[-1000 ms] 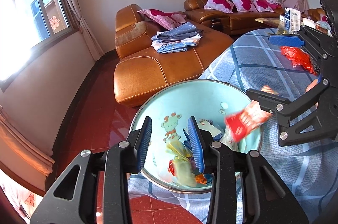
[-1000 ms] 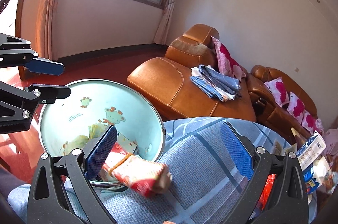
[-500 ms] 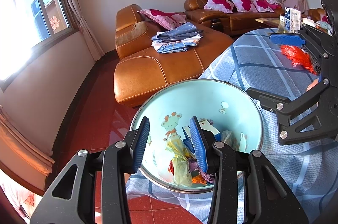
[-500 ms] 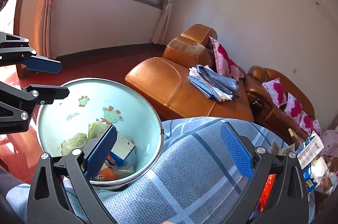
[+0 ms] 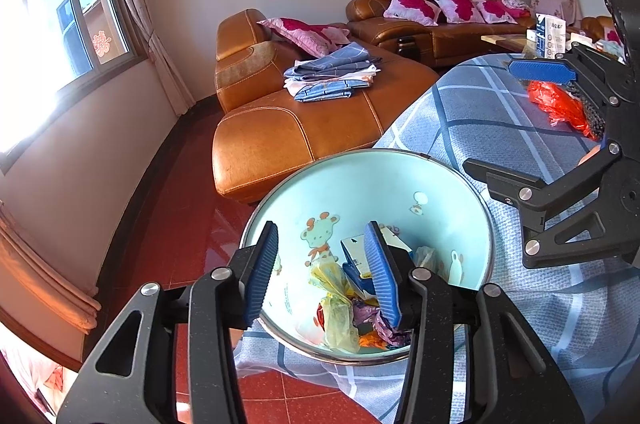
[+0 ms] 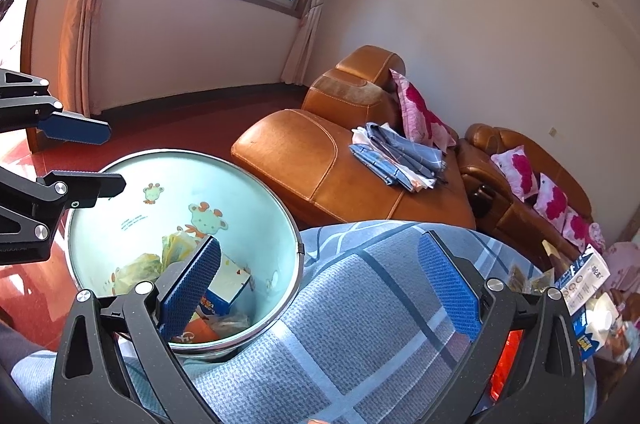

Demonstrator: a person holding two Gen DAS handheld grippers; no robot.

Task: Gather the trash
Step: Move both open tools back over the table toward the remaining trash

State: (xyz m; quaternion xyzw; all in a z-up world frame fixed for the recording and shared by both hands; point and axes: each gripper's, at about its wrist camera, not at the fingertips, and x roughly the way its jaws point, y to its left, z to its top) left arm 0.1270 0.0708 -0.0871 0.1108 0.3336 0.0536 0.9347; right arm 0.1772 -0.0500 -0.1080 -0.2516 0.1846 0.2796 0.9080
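The pale blue bin [image 5: 400,184], printed with cartoon animals, stands at the edge of a table covered in a blue plaid cloth [image 5: 500,128], and everything else sits around it. The left gripper [image 5: 322,268] hangs over the bin's near rim with its jaws opening and nothing between them. Its view looks straight down into the bin, showing a yellow plastic bag [image 5: 336,308], purple scraps and a small blue-and-white box [image 5: 356,256] at the bottom. The right gripper [image 6: 324,288] hovers at the bin's table side, spread wide and empty, one pad above the bin's mouth and the other above the cloth. Its view adds an orange packet [image 6: 200,334] lying beside the box in the bin, hidden from the left camera. Beyond the bin on the cloth, the left view shows a red plastic bag [image 5: 560,104] in full, while the right view catches only a red sliver of it behind its own finger, next to a blue-and-white carton [image 6: 580,284]. A brown leather sofa [image 5: 296,128] with folded fabric stands behind the bin.
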